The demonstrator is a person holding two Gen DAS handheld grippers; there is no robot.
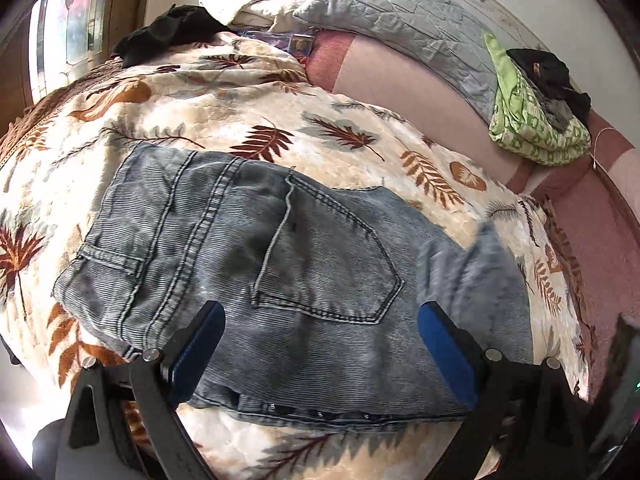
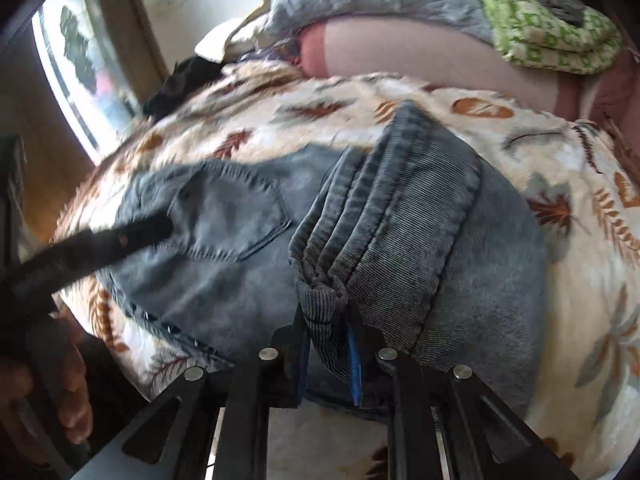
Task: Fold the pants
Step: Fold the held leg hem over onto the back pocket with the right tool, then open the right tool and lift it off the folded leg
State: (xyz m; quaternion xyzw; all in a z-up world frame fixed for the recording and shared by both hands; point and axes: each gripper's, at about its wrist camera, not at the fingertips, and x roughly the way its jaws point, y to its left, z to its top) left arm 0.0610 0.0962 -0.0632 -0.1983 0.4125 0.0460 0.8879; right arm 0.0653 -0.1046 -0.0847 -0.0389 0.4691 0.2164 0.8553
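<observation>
Light blue jeans (image 1: 248,240) lie on a leaf-patterned blanket (image 1: 248,120), back pocket (image 1: 332,256) up, waistband toward me. My left gripper (image 1: 320,308) hovers open just above the seat, its blue pads wide apart with nothing between them. In the right wrist view my right gripper (image 2: 326,332) is shut on the bunched leg ends (image 2: 320,300). The legs are doubled over the right part of the jeans (image 2: 420,216). One black finger of the left gripper (image 2: 132,232) reaches in over the pocket (image 2: 228,216) from the left.
A grey quilted pillow (image 1: 404,12) and a green patterned cloth (image 1: 532,128) with dark garments on it lie at the back right on pink bedding (image 1: 420,92). A black garment (image 1: 172,28) sits back left near a window (image 1: 68,28). A hand (image 2: 72,380) shows lower left.
</observation>
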